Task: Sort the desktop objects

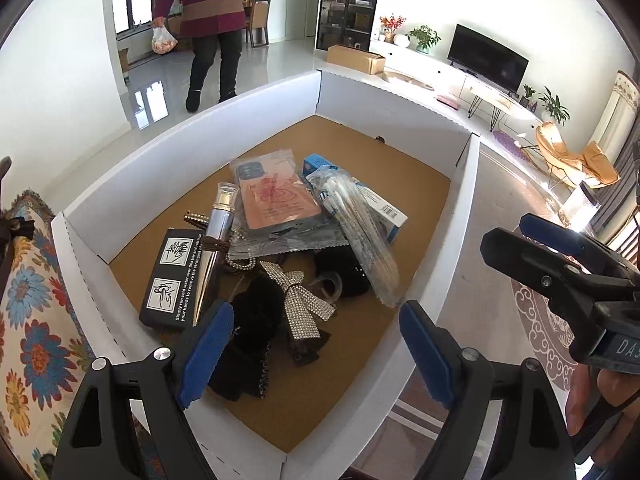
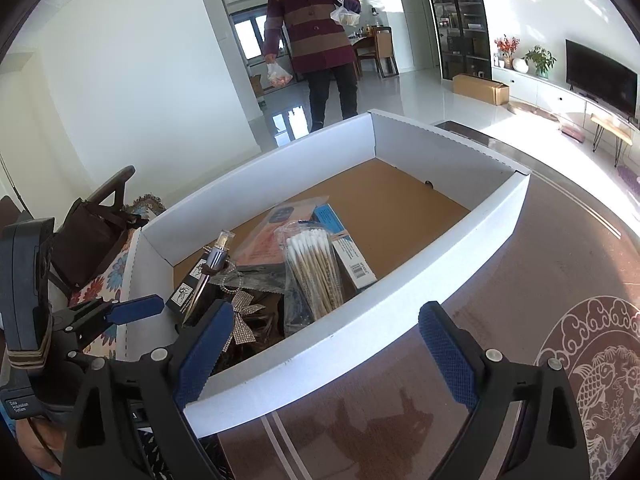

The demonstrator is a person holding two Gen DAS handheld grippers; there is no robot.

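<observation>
A white cardboard box [image 1: 394,120] with a brown floor holds a pile of small items: a black soap-bar box [image 1: 170,276], a silver tube [image 1: 216,240], a bagged phone case [image 1: 276,200], a bag of cotton swabs [image 1: 360,232], a blue box [image 1: 384,208], a rhinestone bow [image 1: 298,296] and black hair pieces [image 1: 248,344]. My left gripper [image 1: 316,344] is open and empty, over the box's near end above the hair pieces. My right gripper [image 2: 324,352] is open and empty, over the box's near wall [image 2: 360,332]; it also shows in the left wrist view [image 1: 532,240].
The box sits on a brown patterned tabletop [image 2: 500,300]. A floral cloth [image 1: 36,308] lies left of the box. A person in a striped coat [image 2: 316,28] stands beyond the box with plastic bags. A TV [image 1: 486,56] and a cabinet stand at the far right.
</observation>
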